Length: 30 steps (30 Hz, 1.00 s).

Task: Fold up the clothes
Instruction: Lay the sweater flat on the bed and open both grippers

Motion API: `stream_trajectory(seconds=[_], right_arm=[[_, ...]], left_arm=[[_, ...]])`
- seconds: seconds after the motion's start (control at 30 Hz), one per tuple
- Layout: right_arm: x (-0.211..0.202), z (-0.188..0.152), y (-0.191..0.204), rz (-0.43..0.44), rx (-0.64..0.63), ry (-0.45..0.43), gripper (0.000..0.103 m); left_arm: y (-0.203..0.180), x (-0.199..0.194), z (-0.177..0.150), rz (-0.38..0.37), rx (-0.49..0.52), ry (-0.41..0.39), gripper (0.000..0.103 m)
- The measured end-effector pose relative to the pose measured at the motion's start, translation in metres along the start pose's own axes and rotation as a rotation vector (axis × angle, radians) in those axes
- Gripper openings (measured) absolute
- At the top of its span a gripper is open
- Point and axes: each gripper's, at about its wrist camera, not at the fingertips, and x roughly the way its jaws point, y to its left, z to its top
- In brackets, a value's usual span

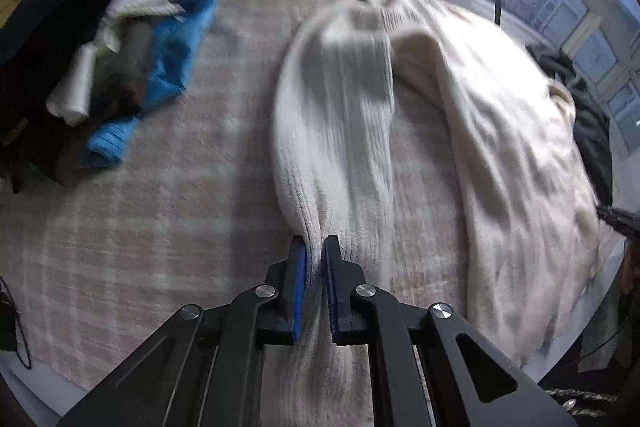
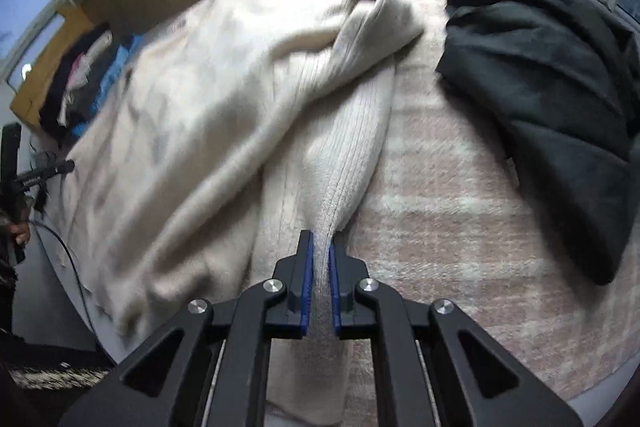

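Both the left gripper and right gripper have jaws clamped on ribbed cream sweater fabric, which stretches ahead over the pink plaid blanket.

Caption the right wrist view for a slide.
Right gripper shut on the cream sweater's ribbed edge; dark jacket beside it.

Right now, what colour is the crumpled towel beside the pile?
Bright blue towel, clearest in the left wrist view.

The sweater is cream with ribbed knit. The blanket is pale pink plaid with white lines. A blue towel and a dark green jacket lie aside.
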Motion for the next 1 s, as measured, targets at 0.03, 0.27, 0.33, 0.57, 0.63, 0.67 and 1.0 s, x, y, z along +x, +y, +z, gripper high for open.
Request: stream_trajectory(seconds=[0.03,0.27,0.33,0.57,0.63,0.67,1.0], right_arm=[[-0.011,0.002,-0.005,-0.021,0.01,-0.026,0.007],[-0.095,0.017,-0.058,-0.52,0.084,-0.144,0.029],[-0.1,0.009,-0.057,-0.36,0.089,-0.118,0.041],[-0.03,-0.025,0.01,0.052,-0.012,0.021,0.041],[-0.006,-0.03,0.024,0.102,-0.026,0.063,0.041],[0.003,-0.032,0.029,0.125,-0.03,0.078,0.041],[0.025,-0.028,0.048,0.087,-0.14,0.107,0.041]], left_arm=[[0.004,-0.008,0.004,0.016,-0.002,-0.02,0.008],[0.055,-0.023,0.021,0.381,-0.03,-0.017,0.008],[0.052,-0.03,0.015,0.342,-0.054,-0.04,0.012],[-0.025,-0.02,-0.015,-0.059,0.015,0.022,0.034],[-0.053,-0.002,-0.022,-0.14,0.06,0.083,0.034],[-0.068,0.007,-0.025,-0.142,0.095,0.1,0.034],[-0.095,0.017,-0.03,-0.165,0.121,0.134,0.034]])
